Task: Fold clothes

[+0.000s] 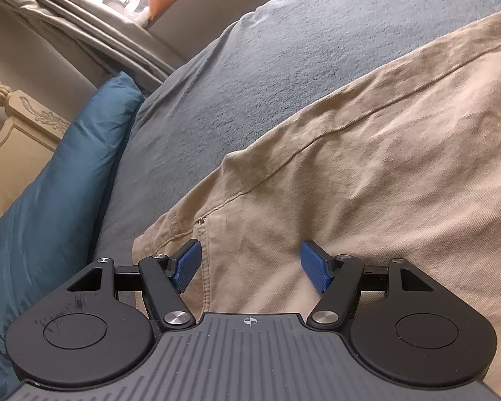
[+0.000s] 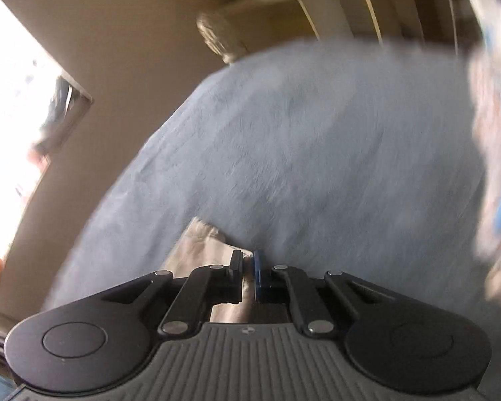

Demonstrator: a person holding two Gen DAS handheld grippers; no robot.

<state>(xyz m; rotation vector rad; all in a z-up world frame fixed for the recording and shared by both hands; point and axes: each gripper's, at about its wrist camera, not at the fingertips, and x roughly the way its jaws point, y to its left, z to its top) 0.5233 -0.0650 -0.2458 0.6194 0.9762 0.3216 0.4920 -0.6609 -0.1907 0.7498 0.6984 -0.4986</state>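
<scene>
Beige cotton trousers (image 1: 367, 167) lie spread on the blue-grey bed cover (image 1: 250, 67), waistband toward the bed's pillow edge. Right hand-held gripper (image 2: 248, 267), tilted downward, pinches a pale trouser end between nearly closed jaws. Left hand-held gripper (image 1: 250, 264) hovers spread over the pocket seam, gripping nothing. Judged next: carry the pinched end across toward the waist.

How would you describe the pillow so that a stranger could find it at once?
Start at the grey-blue bedspread that covers the bed. At its edge, against the carved cream headboard, leans the pillow. It alone is shiny teal; the trousers beside it are tan.
</scene>
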